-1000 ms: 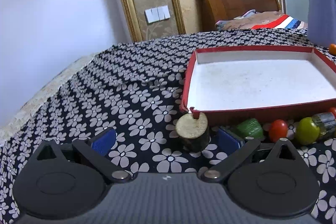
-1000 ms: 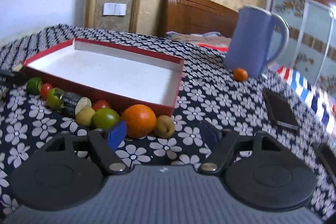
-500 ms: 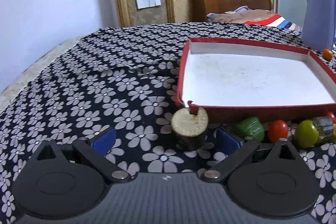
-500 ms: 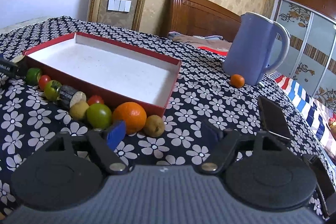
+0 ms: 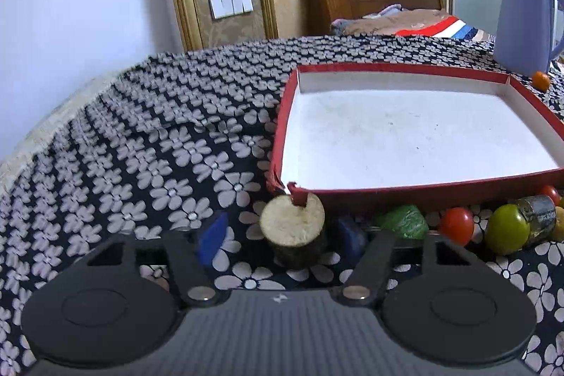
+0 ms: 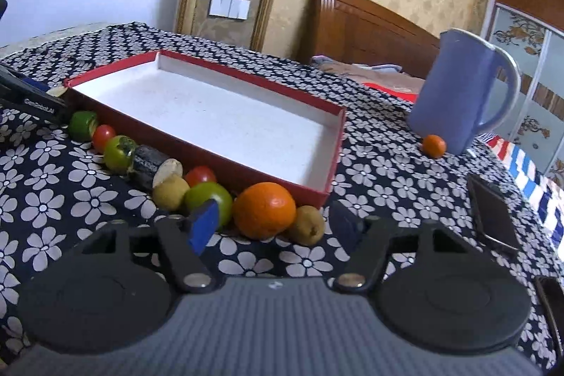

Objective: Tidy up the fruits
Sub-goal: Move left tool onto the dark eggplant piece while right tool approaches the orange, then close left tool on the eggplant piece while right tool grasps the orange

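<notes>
Left claw: my left gripper (image 5: pixel 282 233) has just been closing, but its jaws stand apart around the cut stub (image 5: pixel 292 228), pads not yet touching it.
Right claw: my right gripper (image 6: pixel 271 224) has just been closing too; jaws apart astride the orange (image 6: pixel 264 210), no squeeze that I can see.
Fruit: all in a row against the near wall of the red tray (image 6: pixel 328 171), none inside it.
Doing it well: I'd centre each piece between the pads before squeezing, then lift clear of the wall so nothing knocks the torn corner (image 5: pixel 282 185) or the neighbouring brown fruit (image 6: pixel 306 224).
Writing: small white lettering on the left gripper's side in the right view, too small to read.
</notes>
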The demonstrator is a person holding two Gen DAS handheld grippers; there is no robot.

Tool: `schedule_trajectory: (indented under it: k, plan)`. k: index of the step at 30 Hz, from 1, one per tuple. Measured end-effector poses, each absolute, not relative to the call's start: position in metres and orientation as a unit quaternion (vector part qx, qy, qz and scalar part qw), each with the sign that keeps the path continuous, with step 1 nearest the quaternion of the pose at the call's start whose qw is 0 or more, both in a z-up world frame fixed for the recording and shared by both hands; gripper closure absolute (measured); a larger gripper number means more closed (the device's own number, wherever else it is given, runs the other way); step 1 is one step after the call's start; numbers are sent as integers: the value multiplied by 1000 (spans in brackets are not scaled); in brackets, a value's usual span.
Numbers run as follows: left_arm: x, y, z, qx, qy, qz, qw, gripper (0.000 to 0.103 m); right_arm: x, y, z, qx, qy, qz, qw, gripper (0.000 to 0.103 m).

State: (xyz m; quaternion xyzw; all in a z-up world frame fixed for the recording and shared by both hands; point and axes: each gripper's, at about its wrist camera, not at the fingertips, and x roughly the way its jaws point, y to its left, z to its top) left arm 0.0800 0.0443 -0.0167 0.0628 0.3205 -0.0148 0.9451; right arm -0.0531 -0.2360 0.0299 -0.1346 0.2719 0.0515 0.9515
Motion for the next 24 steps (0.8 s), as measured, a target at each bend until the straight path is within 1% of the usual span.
schedule_trajectory:
  k: [1, 2, 3, 4, 7, 8, 13, 16, 19, 22, 24]
  plan:
    - [81, 47, -17, 53, 323, -18, 945, 44, -52, -237, 31, -127, 273, 56, 952, 44]
    - [82, 49, -17, 45, 326, -21, 944, 48, -51, -238, 32, -119, 275, 61, 952, 48]
    - [83, 50, -16, 38, 328, -25, 944, 54, -49, -239, 33, -113, 277, 65, 952, 50]
    - [83, 51, -16, 34, 330, -29, 943, 55, -48, -241, 33, -107, 279, 67, 952, 50]
    - [82, 50, -17, 38, 327, -31, 944, 59, -47, -249, 34, -78, 288, 85, 951, 60]
    - [81, 49, -17, 40, 326, -33, 944, 61, -47, -253, 34, -67, 290, 86, 951, 61]
    - [82, 48, -17, 43, 323, -33, 945, 61, -47, -255, 34, -78, 290, 76, 951, 61]
    - [82, 47, -17, 41, 323, -33, 945, 61, -38, -247, 32, -100, 292, 91, 947, 64]
    - [83, 48, -16, 38, 324, -34, 945, 61, -31, -245, 34, -102, 296, 93, 945, 64]
    - [82, 49, -16, 39, 324, -35, 945, 61, -32, -247, 34, -97, 298, 94, 945, 67]
    - [81, 49, -16, 38, 326, -35, 944, 66, -35, -248, 34, -88, 296, 89, 947, 68]
